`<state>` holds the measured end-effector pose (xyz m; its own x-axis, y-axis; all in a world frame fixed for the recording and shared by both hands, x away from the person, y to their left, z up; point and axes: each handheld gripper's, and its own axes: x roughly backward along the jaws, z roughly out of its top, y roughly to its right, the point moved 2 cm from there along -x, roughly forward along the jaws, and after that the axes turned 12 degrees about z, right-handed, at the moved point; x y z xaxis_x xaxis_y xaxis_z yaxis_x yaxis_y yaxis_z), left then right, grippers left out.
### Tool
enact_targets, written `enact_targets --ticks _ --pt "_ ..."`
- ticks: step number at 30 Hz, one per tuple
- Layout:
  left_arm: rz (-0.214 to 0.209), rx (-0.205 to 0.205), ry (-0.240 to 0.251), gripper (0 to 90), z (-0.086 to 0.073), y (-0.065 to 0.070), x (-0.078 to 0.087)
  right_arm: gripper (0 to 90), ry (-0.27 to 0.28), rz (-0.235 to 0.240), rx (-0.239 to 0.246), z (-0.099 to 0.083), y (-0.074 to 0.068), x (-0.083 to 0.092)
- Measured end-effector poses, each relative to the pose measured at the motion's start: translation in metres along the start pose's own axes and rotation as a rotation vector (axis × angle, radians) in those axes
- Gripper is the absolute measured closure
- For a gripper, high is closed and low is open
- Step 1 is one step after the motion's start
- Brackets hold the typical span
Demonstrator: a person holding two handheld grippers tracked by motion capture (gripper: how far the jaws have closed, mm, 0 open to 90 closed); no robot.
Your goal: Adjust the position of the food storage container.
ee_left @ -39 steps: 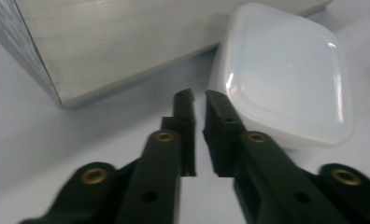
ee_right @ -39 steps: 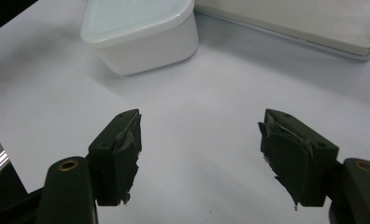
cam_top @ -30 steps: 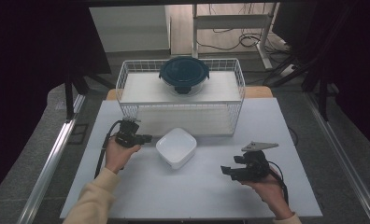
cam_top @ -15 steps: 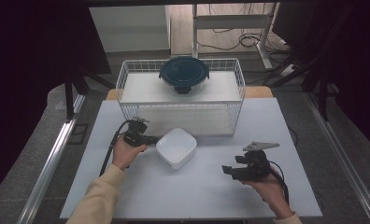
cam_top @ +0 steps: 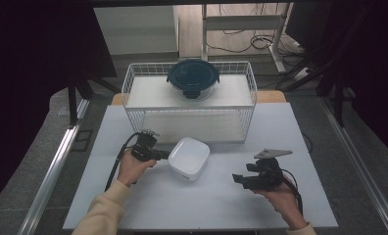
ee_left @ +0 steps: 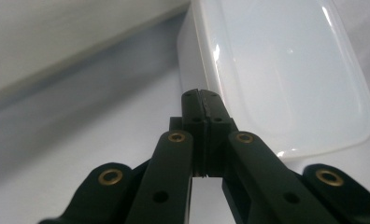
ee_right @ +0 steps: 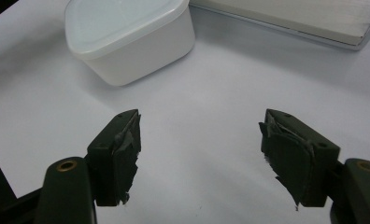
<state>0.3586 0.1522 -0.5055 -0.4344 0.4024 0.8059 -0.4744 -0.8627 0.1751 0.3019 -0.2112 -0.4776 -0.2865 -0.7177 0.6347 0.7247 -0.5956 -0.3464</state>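
A white square container with a translucent lid (cam_top: 188,157) sits on the white table (cam_top: 206,208), just in front of the wire basket. My left gripper (cam_top: 166,154) comes in from the left, and its jaws are shut. In the left gripper view its closed tips (ee_left: 202,95) rest against the near rim of the container (ee_left: 286,70); whether the lip is pinched I cannot tell. My right gripper (cam_top: 237,179) hovers low to the container's right, pointing toward it. Its jaws (ee_right: 199,140) stand open over bare table, with the container (ee_right: 127,37) farther ahead.
A white wire basket (cam_top: 192,122) stands at the back of the table, with a round glass container with a dark lid (cam_top: 193,77) on its top shelf. The basket's lower board (ee_right: 314,18) lies beyond the right gripper. The table's edges are near both forearms.
My left gripper has slid a little to the right, up against the white container. The right gripper has stayed still.
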Motion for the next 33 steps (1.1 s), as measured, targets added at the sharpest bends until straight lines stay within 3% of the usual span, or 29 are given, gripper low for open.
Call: enact_targets --ticks 16,23,33 --pt "-0.045 -0.005 0.002 90.0 -0.014 0.017 0.002 28.3 -0.003 0.0 -0.002 0.0 0.0 -0.002" --pt "-0.065 -0.038 -0.007 90.0 -0.016 0.028 0.001 28.3 -0.001 -0.001 -0.001 0.0 0.0 -0.001" --pt "-0.092 -0.033 -0.018 90.0 -0.018 0.034 -0.001 28.2 -0.003 -0.002 -0.006 0.0 0.002 -0.001"
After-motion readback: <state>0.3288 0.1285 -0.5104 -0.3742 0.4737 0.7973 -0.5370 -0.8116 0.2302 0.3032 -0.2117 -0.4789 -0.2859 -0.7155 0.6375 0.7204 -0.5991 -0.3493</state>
